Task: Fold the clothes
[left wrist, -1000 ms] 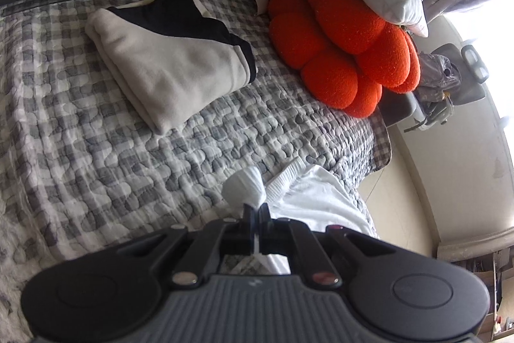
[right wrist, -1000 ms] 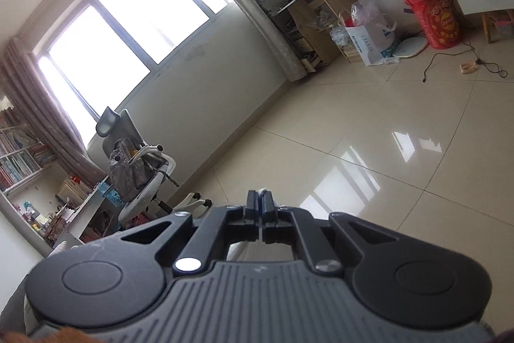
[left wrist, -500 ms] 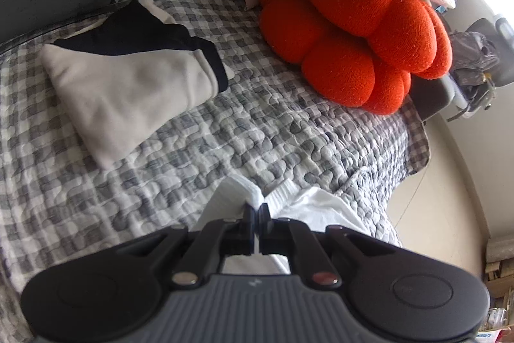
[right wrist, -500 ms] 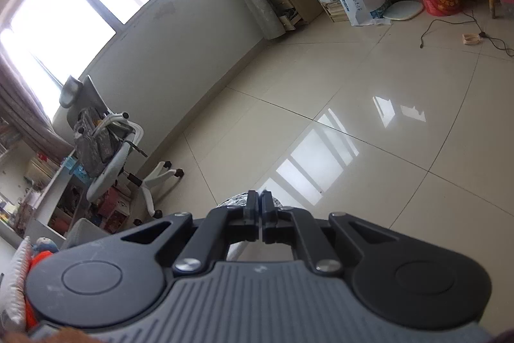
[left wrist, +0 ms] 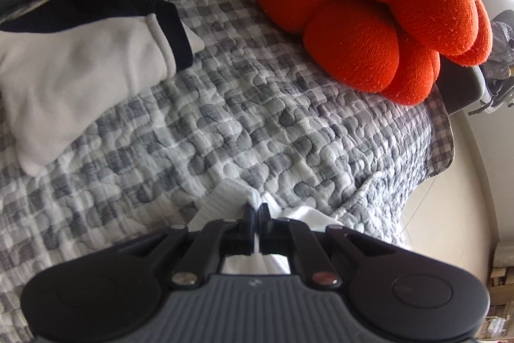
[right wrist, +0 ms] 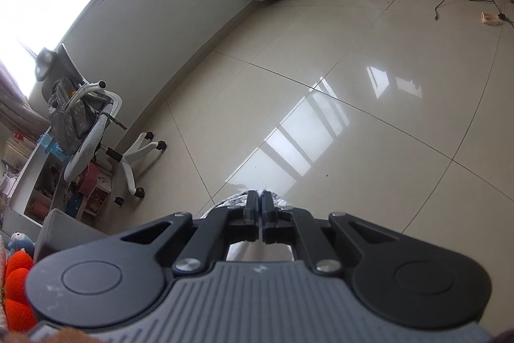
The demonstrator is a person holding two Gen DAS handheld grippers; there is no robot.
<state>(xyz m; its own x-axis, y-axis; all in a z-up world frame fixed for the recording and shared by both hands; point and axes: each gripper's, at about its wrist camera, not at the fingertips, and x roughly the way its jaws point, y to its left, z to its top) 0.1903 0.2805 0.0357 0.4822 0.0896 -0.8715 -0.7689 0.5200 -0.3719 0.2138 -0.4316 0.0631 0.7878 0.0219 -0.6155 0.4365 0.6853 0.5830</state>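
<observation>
Left gripper (left wrist: 256,209): we had its jaws pinched on the ribbed edge of the white garment (left wrist: 225,198), low over the checked quilt (left wrist: 257,105) | right gripper (right wrist: 260,198): pressed together on white cloth above the tiled floor (right wrist: 353,69) | folded cream-and-navy garment (left wrist: 80,53) lay on the quilt, apart from the orange cushion (left wrist: 369,5)
</observation>
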